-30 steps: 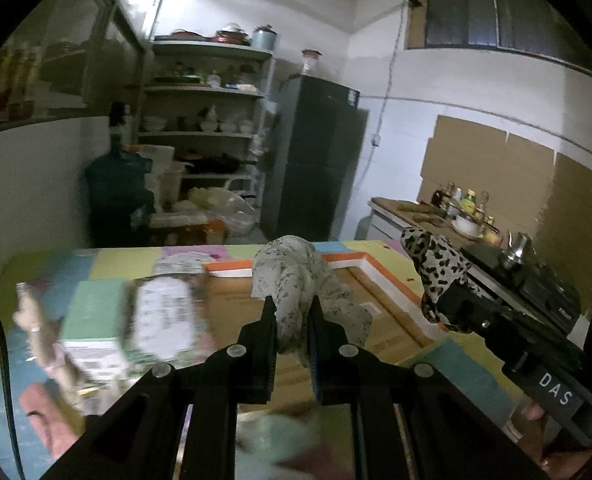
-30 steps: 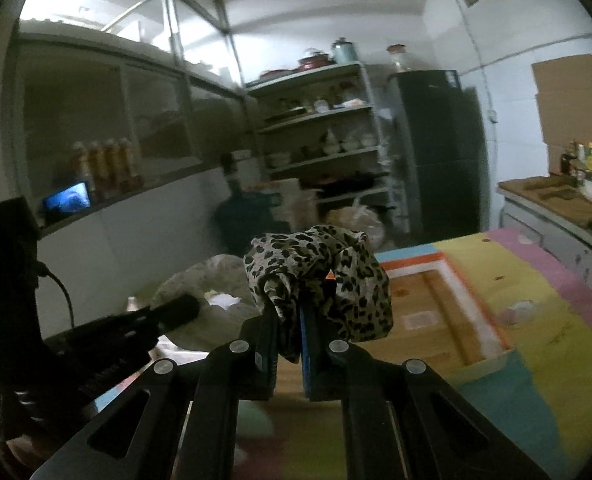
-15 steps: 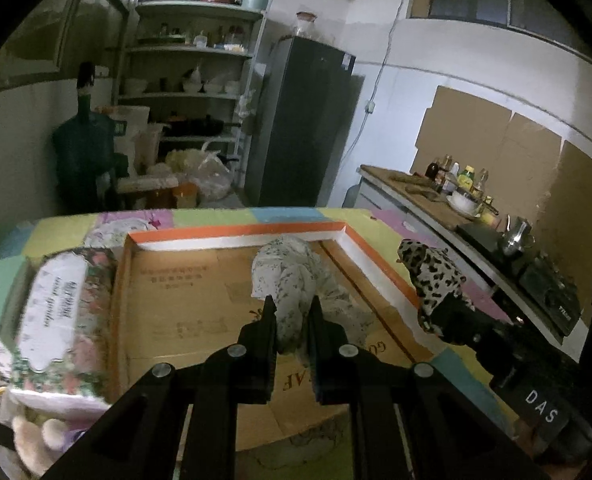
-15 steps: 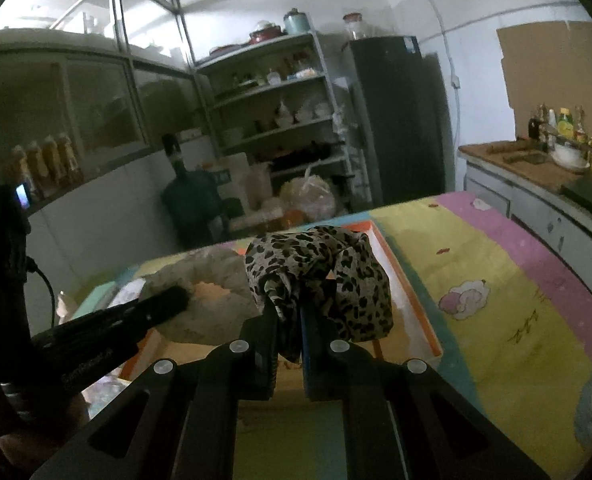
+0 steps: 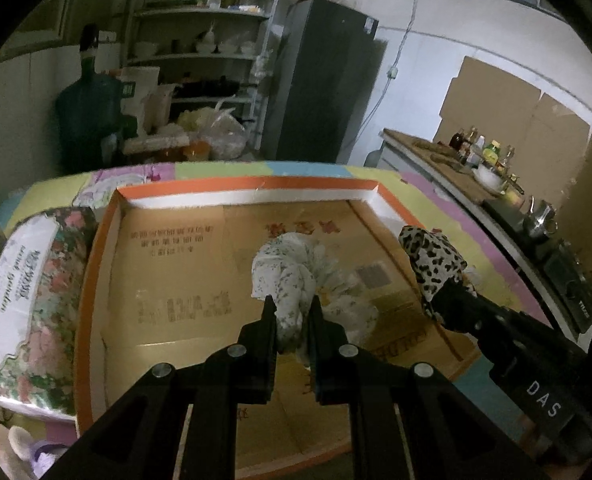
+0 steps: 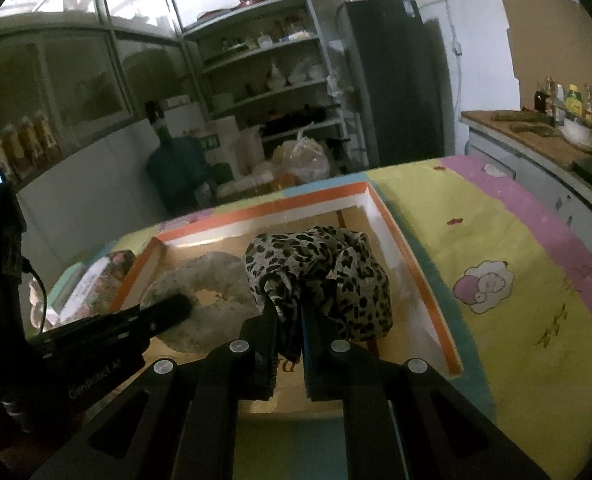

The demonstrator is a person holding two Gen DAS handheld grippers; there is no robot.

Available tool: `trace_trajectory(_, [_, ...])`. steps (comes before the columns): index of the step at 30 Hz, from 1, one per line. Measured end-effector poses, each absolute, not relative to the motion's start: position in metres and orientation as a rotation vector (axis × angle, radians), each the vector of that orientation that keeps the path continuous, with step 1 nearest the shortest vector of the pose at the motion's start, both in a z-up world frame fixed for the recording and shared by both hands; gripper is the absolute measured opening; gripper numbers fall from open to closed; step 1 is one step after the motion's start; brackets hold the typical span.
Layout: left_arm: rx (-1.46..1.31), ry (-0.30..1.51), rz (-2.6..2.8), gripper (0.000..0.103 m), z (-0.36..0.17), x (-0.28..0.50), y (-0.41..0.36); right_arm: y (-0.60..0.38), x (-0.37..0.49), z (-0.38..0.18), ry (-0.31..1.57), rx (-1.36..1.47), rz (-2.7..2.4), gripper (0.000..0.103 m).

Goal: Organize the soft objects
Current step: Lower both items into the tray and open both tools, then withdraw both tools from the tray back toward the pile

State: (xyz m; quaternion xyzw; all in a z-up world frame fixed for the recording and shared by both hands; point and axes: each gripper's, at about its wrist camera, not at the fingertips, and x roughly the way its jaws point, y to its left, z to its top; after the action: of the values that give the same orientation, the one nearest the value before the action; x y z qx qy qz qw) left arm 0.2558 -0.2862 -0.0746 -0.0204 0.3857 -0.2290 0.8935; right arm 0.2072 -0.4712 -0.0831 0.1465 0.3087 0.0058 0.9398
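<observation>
While both sets of jaws stay clenched on cloth, the left gripper (image 5: 291,312) pinches a white floral fabric scrunchie (image 5: 296,276) and the right gripper (image 6: 289,316) pinches a leopard-print scrunchie (image 6: 320,268), each loop bunched just ahead of the fingertips.

Just beyond and below the jaws lies the shallow orange-rimmed cardboard tray (image 5: 256,182). A second ago both scrunchies hung high against the shelves and fridge, with the tray only a strip low in view. Now both hands have tipped down and come forward, and the tray's printed cardboard floor fills the space behind each scrunchie. That suggests the carry is nearly over and the drop into the tray is the next step; neither scrunchie has been let go.

To the left of the left jaws, outside the tray's rim, lies a floral tissue pack (image 5: 28,300). To the right of the right jaws spreads the pastel cartoon-print cloth (image 6: 508,264) covering the counter.

Whether either scrunchie already touches the tray floor cannot be told, since the fingers hide the lower folds. The tray's near edge is cut off behind the gripper bodies, and something pale and plush at the lower left corner of the left view is too dark to name.
</observation>
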Motion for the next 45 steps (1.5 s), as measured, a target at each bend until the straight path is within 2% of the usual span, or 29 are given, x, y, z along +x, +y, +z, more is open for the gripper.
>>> trace_trajectory(5, [-0.067,0.836,-0.459,0.018,-0.081,0.263,-0.284,-0.472,0.217,-0.093,0.667,0.307,0.01,0.015])
trace_trajectory(7, [-0.069,0.825,-0.456,0.027,-0.08,0.262,-0.284,-0.472,0.218,-0.094,0.674,0.307,0.012,0.023])
trace_trajectory(9, [-0.066,0.81,-0.454,0.04,-0.077,0.259,-0.284,-0.471,0.219,-0.094,0.671,0.307,0.013,0.032])
trace_trajectory(12, [-0.059,0.799,-0.453,0.053,-0.074,0.256,-0.284,-0.471,0.218,-0.094,0.664,0.305,0.016,0.035])
trace_trajectory(15, [-0.049,0.785,-0.442,0.061,-0.069,0.252,-0.283,-0.471,0.217,-0.093,0.657,0.308,0.012,0.043])
trace_trajectory(24, [-0.052,0.684,-0.424,0.085,-0.048,0.233,-0.271,-0.466,0.2,-0.086,0.625,0.317,0.001,0.05])
trace_trajectory(45, [-0.027,0.549,-0.323,0.086,-0.011,0.194,-0.209,-0.423,0.16,-0.057,0.557,0.276,-0.009,0.053])
